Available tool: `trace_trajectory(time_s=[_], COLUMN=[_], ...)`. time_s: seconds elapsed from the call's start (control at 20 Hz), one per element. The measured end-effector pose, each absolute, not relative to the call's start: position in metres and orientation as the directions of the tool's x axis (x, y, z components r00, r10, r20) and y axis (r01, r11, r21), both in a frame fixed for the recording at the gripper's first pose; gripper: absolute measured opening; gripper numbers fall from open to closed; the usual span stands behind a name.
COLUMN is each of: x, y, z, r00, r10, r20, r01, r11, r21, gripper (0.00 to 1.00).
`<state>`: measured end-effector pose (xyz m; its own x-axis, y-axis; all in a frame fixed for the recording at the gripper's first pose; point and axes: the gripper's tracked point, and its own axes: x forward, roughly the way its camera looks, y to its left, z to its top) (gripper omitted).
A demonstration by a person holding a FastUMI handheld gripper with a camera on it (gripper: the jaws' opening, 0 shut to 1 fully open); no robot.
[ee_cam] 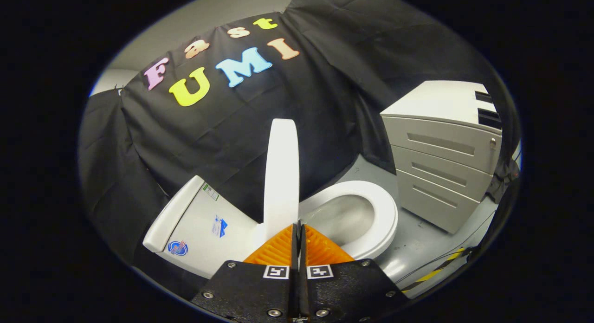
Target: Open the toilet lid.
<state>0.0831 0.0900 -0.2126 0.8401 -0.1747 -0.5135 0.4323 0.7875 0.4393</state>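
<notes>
The white toilet lid (280,174) stands raised and edge-on, just ahead of my fingertips. It rises between the tank (199,225) on one side and the uncovered seat ring (383,211) and bowl (343,216) on the other. My gripper (298,226) has its two orange fingers pressed together with nothing visible between them. Their tips sit at the foot of the lid near its hinge, and whether they touch the lid I cannot tell.
A grey drawer cabinet (441,156) stands on the floor beyond the bowl, close to the seat's front. Yellow-and-black tape (438,267) and a thin cable run along the grey floor (417,239) beside the toilet. Black cloth hangs behind the tank.
</notes>
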Motion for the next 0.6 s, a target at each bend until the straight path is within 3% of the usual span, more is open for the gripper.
trace_trajectory(time_s=[0.6], x=[0.098], y=[0.141], z=[-0.175], r00=[0.879], r10=[-0.148], r20=[-0.452], r01=[0.317], r11=[0.892], r21=[0.323], gripper=[0.00])
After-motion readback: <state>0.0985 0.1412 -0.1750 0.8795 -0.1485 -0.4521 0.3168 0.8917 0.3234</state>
